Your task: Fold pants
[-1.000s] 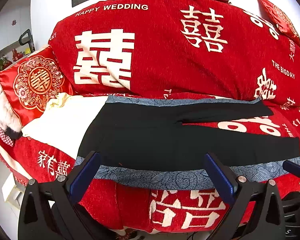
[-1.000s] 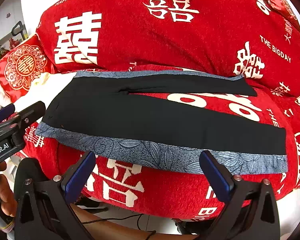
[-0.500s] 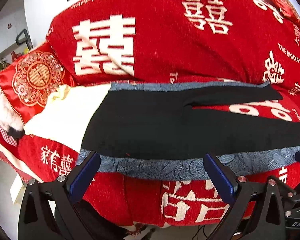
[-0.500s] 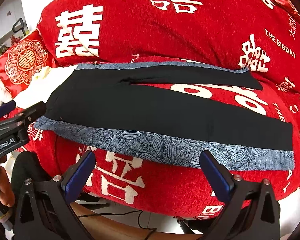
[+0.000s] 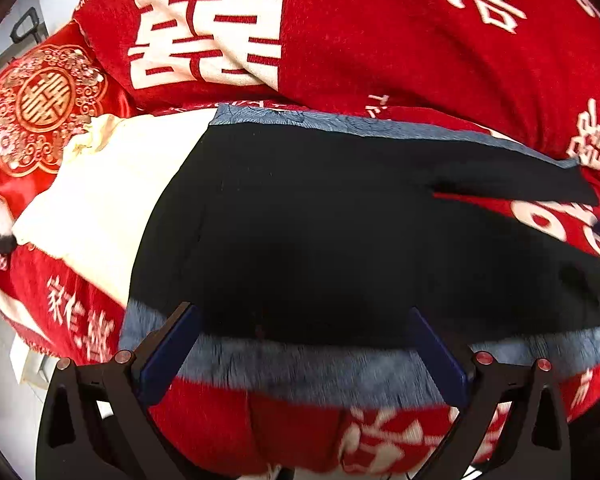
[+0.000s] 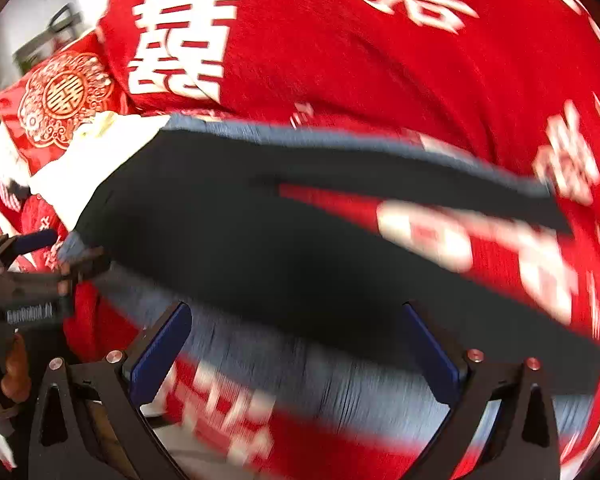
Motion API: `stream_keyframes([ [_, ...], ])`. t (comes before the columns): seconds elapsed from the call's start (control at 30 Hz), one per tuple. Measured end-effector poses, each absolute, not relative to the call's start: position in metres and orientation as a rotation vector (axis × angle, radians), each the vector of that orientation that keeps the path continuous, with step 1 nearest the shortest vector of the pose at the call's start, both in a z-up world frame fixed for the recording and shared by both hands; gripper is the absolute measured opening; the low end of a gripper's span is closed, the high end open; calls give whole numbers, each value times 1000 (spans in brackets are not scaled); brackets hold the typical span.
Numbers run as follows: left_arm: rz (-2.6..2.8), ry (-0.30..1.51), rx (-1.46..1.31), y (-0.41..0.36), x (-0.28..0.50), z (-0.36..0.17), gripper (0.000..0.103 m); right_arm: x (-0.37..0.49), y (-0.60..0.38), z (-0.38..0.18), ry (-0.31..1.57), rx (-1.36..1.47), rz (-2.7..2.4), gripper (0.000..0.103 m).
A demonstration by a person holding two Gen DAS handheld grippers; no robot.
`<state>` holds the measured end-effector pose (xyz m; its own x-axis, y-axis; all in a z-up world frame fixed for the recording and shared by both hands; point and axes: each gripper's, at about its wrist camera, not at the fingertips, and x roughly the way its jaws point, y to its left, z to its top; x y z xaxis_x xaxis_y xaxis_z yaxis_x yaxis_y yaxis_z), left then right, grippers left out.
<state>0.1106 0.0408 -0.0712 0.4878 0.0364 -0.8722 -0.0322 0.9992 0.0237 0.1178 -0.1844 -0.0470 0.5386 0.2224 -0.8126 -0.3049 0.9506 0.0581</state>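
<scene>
Black pants [image 5: 320, 232] with a blue-grey patterned stripe down each outer side lie flat on a red bed, waist to the left, legs spread to the right. They also show, blurred, in the right wrist view [image 6: 260, 240]. My left gripper [image 5: 300, 344] is open, its fingers over the near blue stripe by the waist. My right gripper [image 6: 296, 344] is open over the near leg's blue stripe. The left gripper also shows at the left edge of the right wrist view [image 6: 60, 252], at the waist corner.
A red quilt [image 5: 380, 40] with white characters is heaped behind the pants. A cream cloth [image 5: 108, 200] lies left of the waist. A red and gold pillow [image 5: 40, 104] sits at the far left. The bed's front edge drops off below the grippers.
Both grippers have moved forward and down toward the near edge of the pants, which now look much larger. Both stay open. The pants have not moved.
</scene>
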Motion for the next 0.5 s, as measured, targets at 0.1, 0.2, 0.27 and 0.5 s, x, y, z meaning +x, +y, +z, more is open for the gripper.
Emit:
stream_keyframes([
  [0.1,49,1070,-14,46,136,-79,103,189,-173,-50,943,-183,404,103],
  [0.2,56,1095,-33,51,156,-90,103,247,-157,-58,985,-224,571,103],
  [0.27,59,1116,-49,54,166,-98,103,289,-139,-70,1015,-265,704,103],
  [0.5,46,1153,-51,57,183,-115,103,397,-105,-135,1131,-380,888,101],
])
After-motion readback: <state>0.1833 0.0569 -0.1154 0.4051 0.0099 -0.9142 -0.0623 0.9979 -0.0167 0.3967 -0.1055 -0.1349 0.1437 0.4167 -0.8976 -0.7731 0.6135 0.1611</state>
